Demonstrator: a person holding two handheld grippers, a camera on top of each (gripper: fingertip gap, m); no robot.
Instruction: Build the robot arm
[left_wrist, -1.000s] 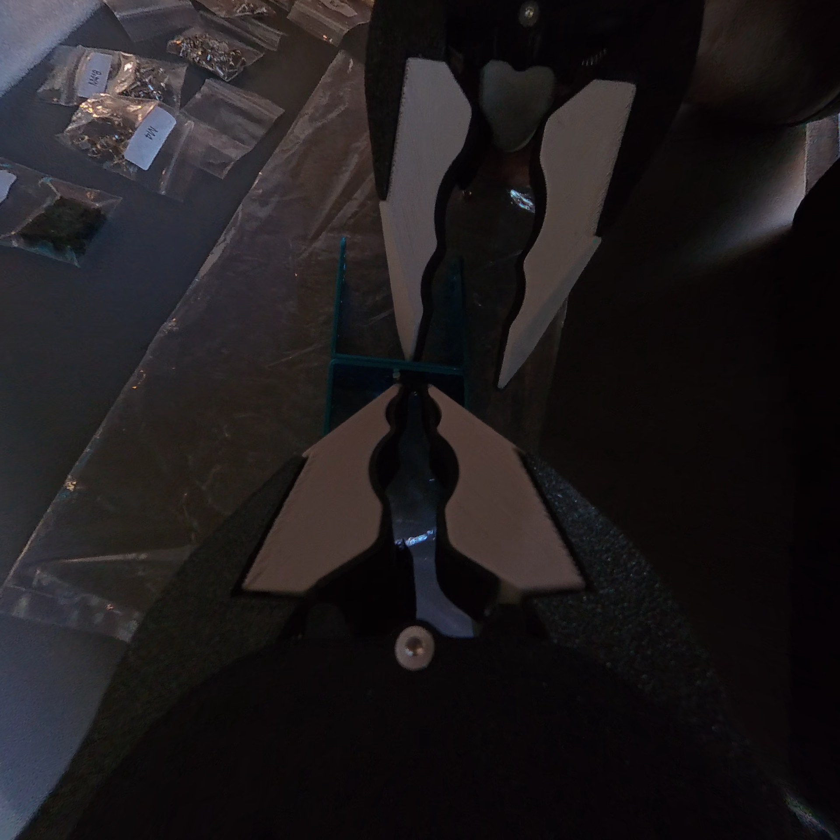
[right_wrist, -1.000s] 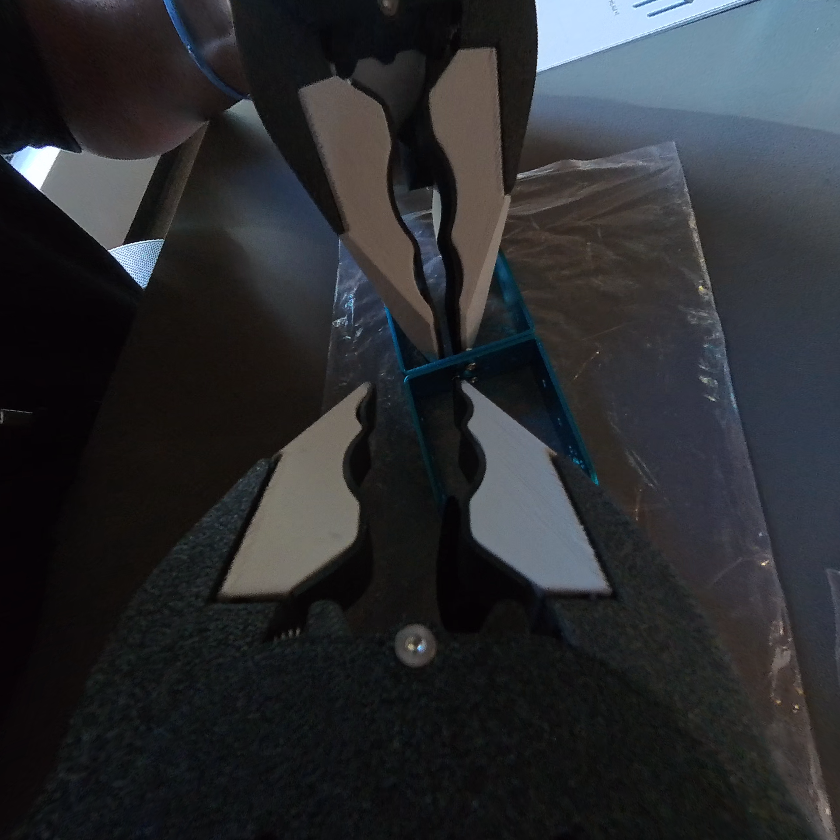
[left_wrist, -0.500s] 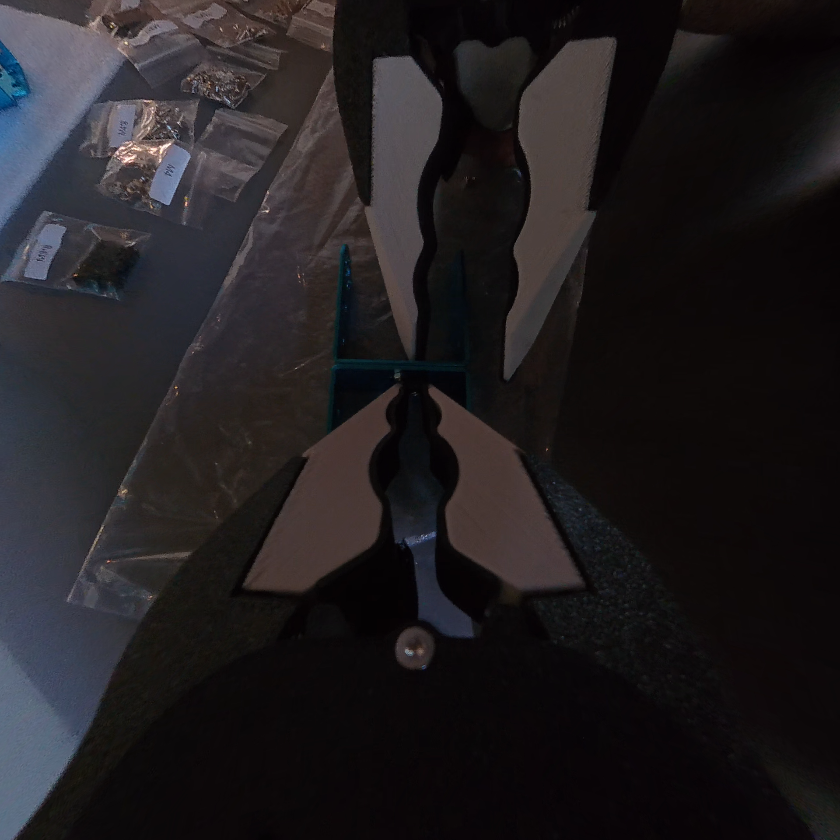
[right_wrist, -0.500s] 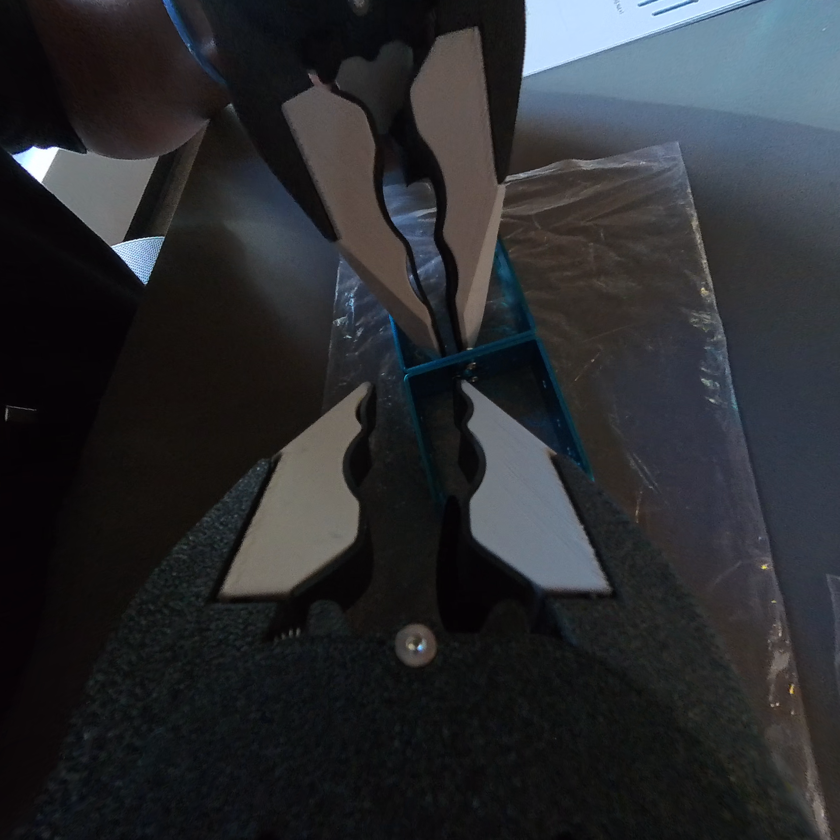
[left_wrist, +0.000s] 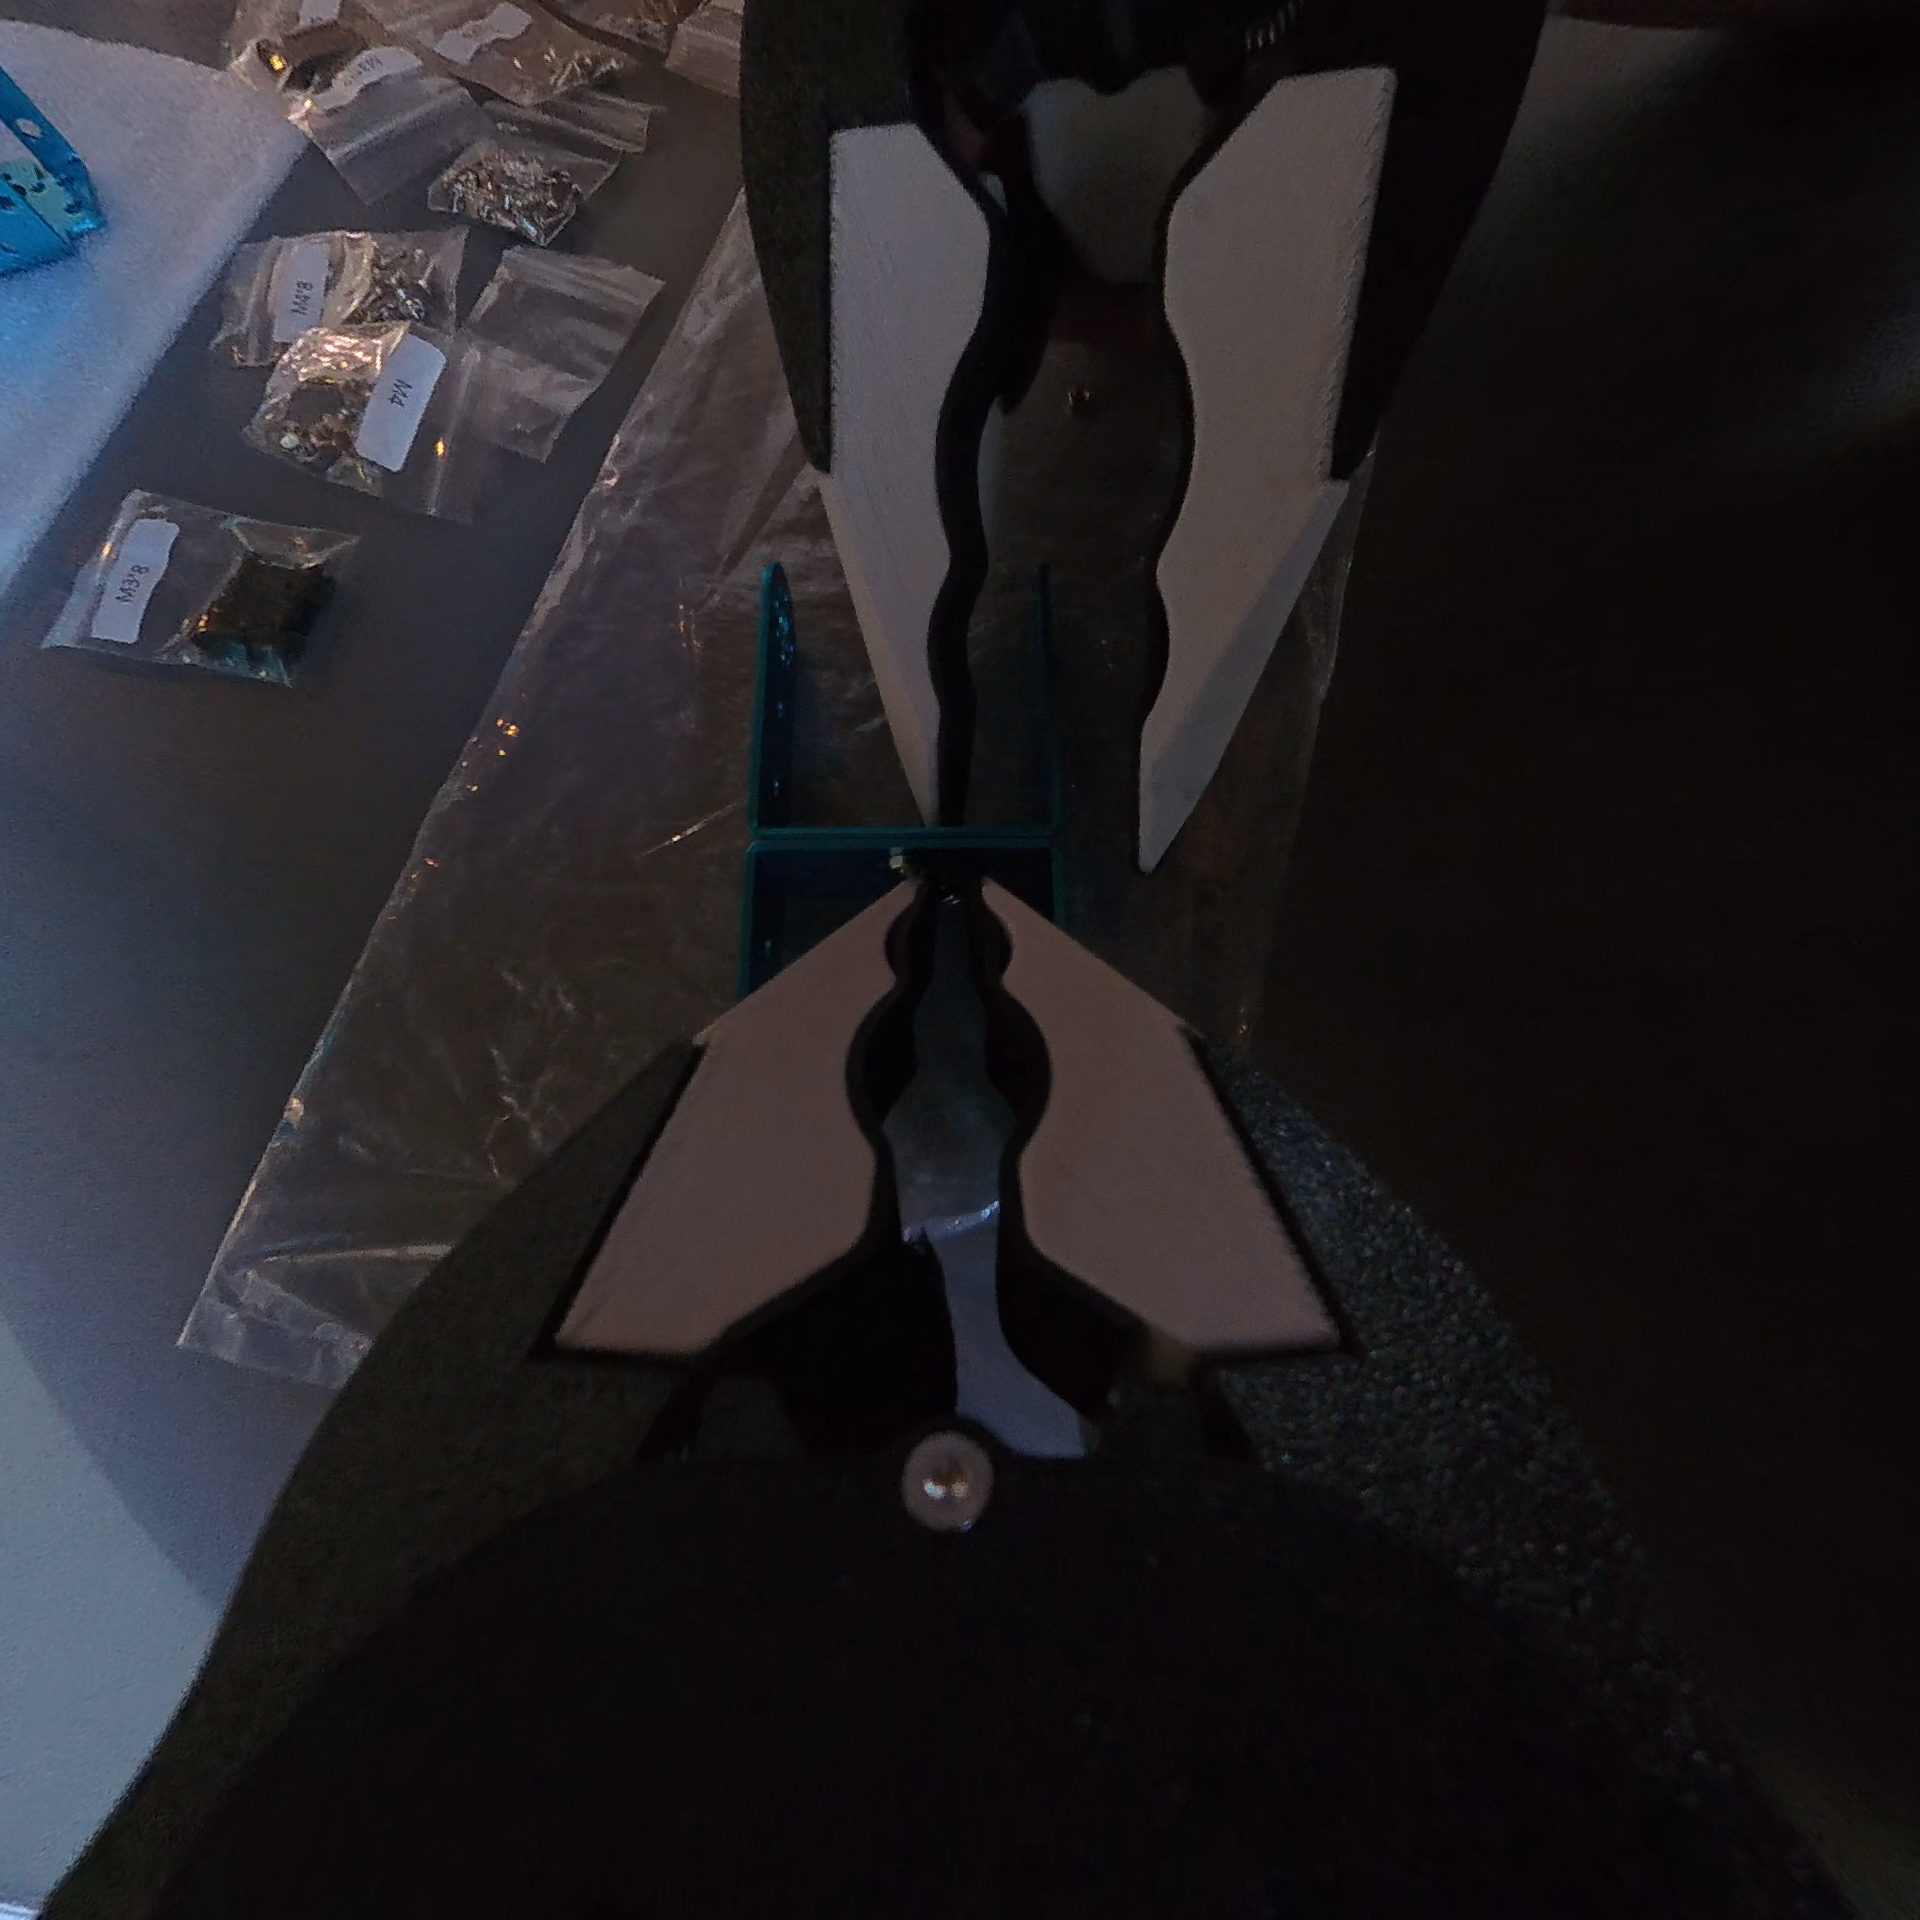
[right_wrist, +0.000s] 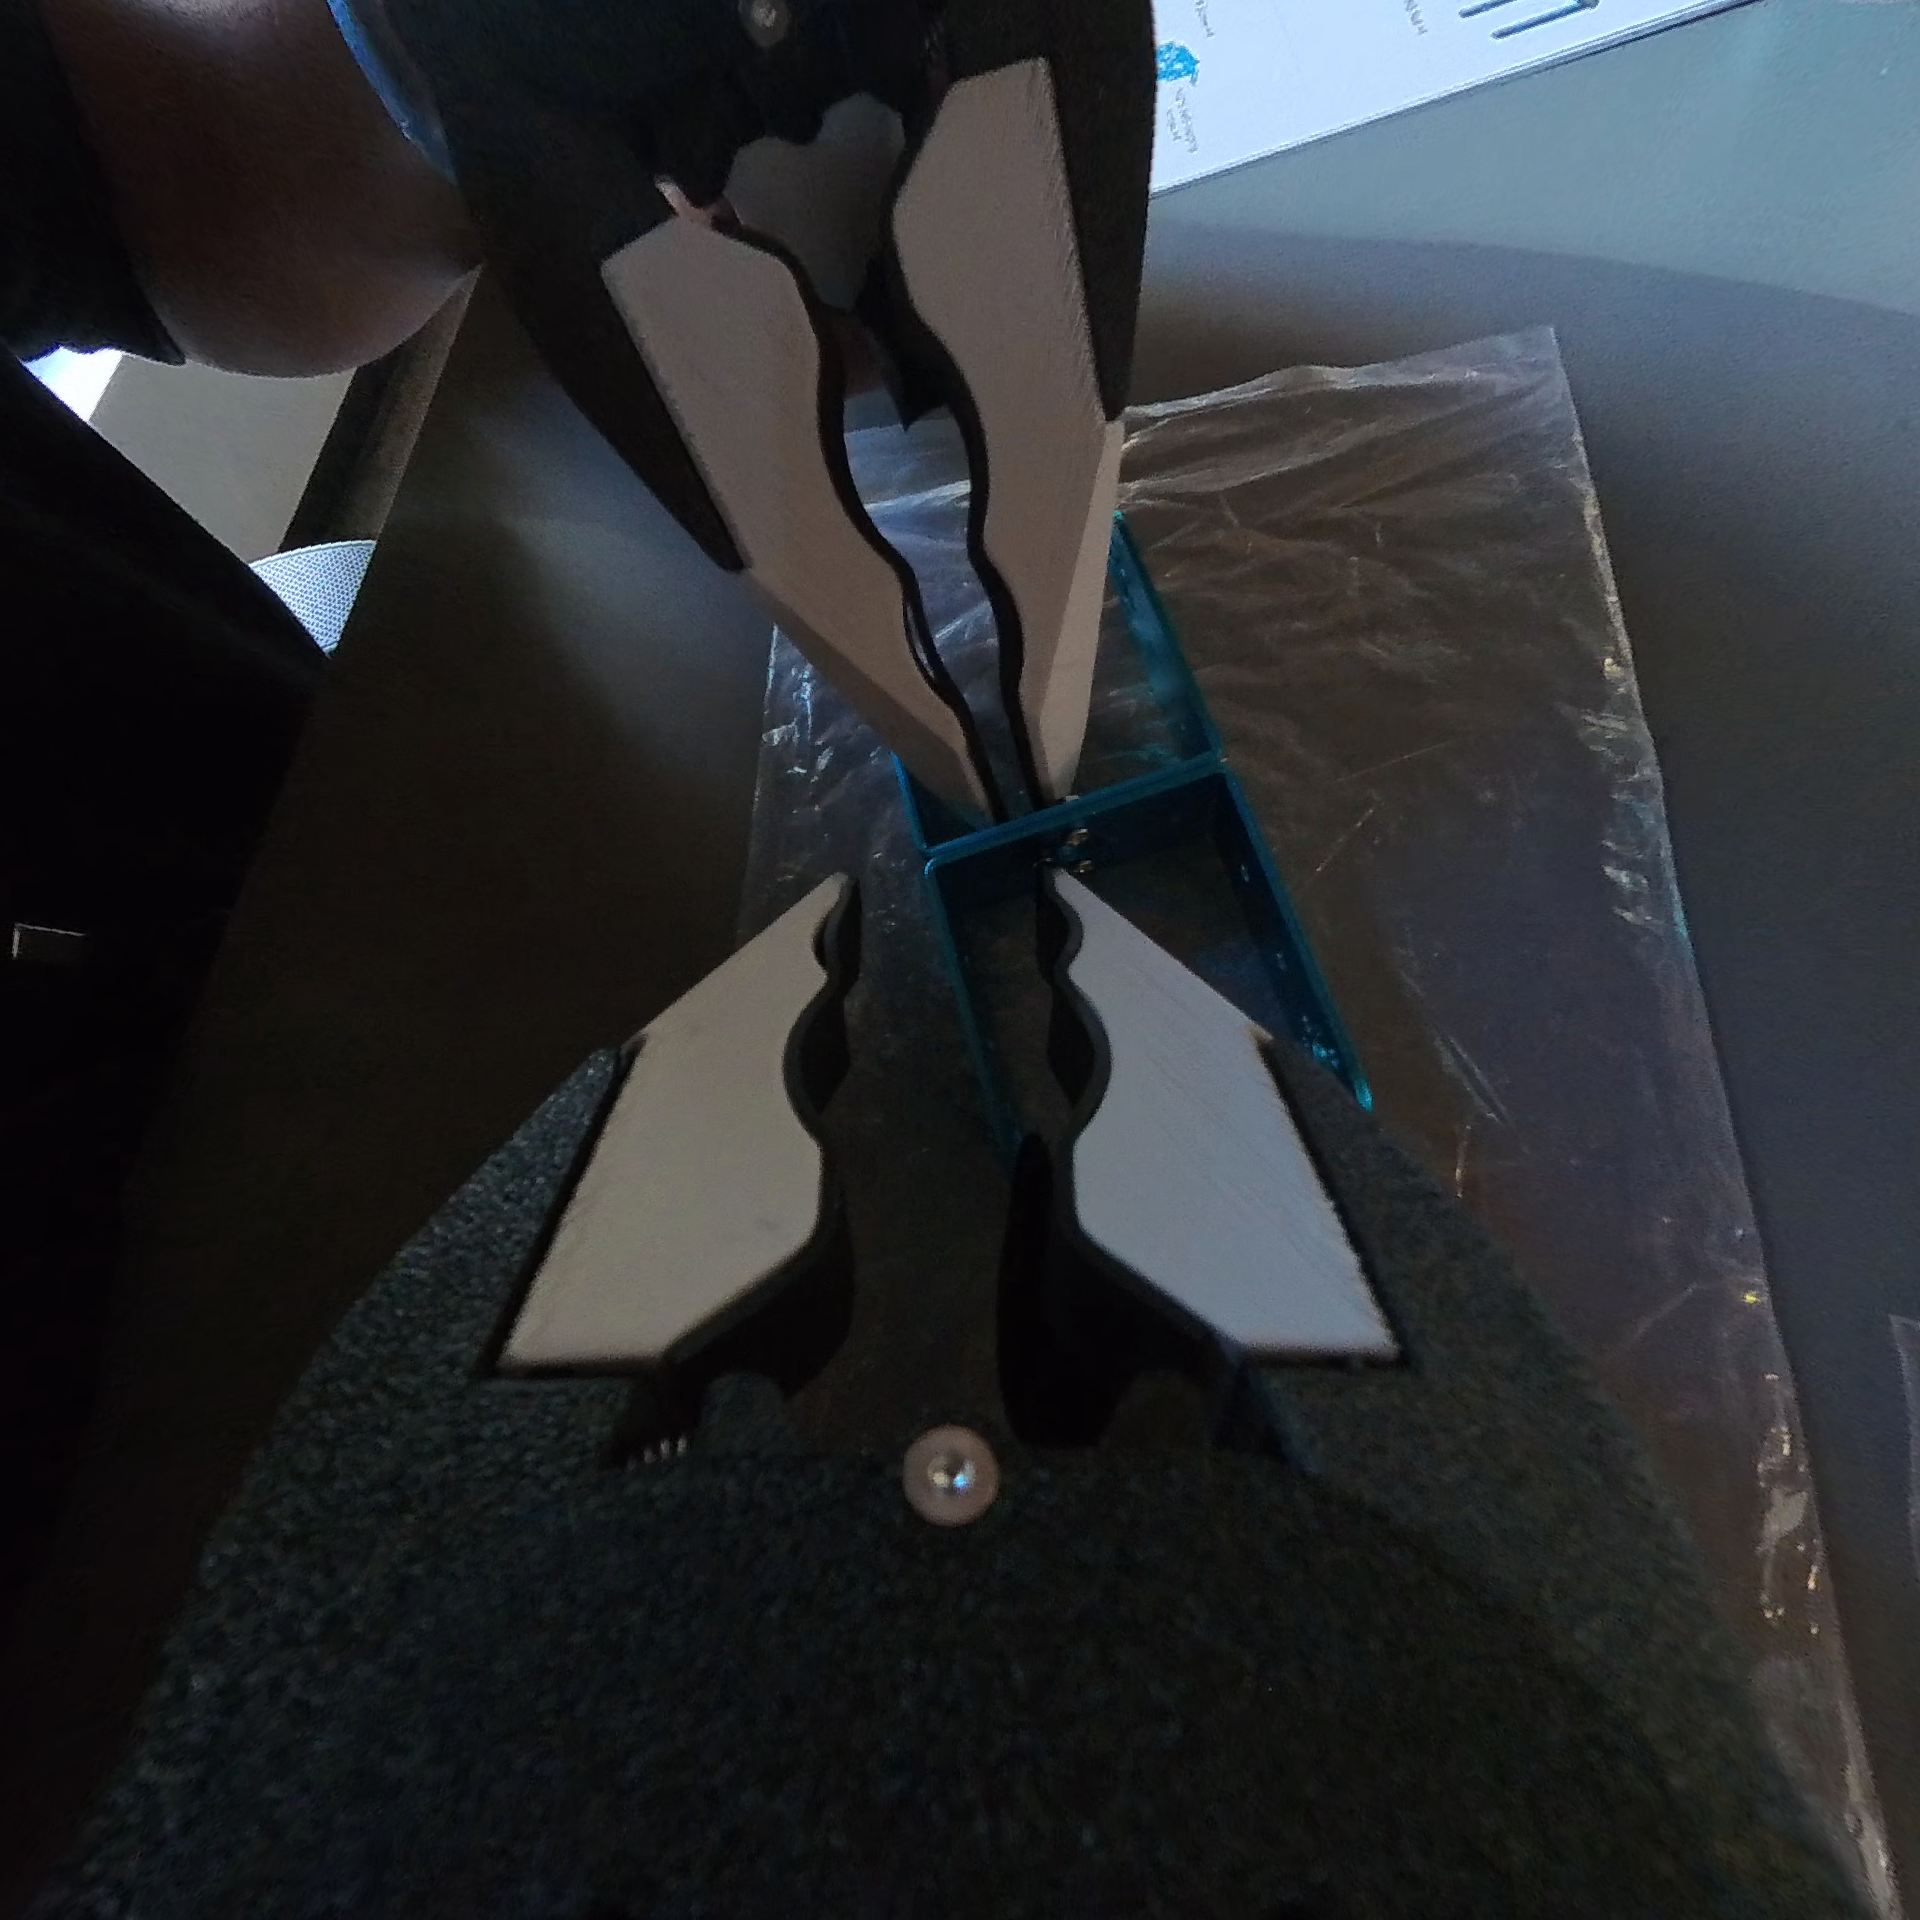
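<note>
A teal metal bracket (left_wrist: 774, 727), two U-channels joined back to back, lies on a clear plastic bag (left_wrist: 540, 935). My left gripper (left_wrist: 940, 888) is shut on a flat silvery metal tool (left_wrist: 951, 1143), its tips at a small screw (left_wrist: 896, 860) on the bracket's cross wall. My right gripper (right_wrist: 951, 883) is open and straddles the near channel's left wall, right finger inside the bracket (right_wrist: 1278, 956). The left gripper (right_wrist: 1013, 795) comes down from the far side onto the screw (right_wrist: 1075, 836). The right gripper also shows in the left wrist view (left_wrist: 1044, 836), open.
Several small zip bags of screws and nuts (left_wrist: 353, 405) lie at the left, one with black parts (left_wrist: 208, 592). A white sheet (left_wrist: 104, 260) bears a blue part (left_wrist: 42, 208). The right wrist view shows a white paper (right_wrist: 1351, 83) and a hand (right_wrist: 239, 208). My two grippers' fingertips are within a few centimetres of each other.
The left gripper has tilted and leaned a little to the left in the right wrist view, its tips staying at the screw. The right gripper and the bracket have hardly moved.
</note>
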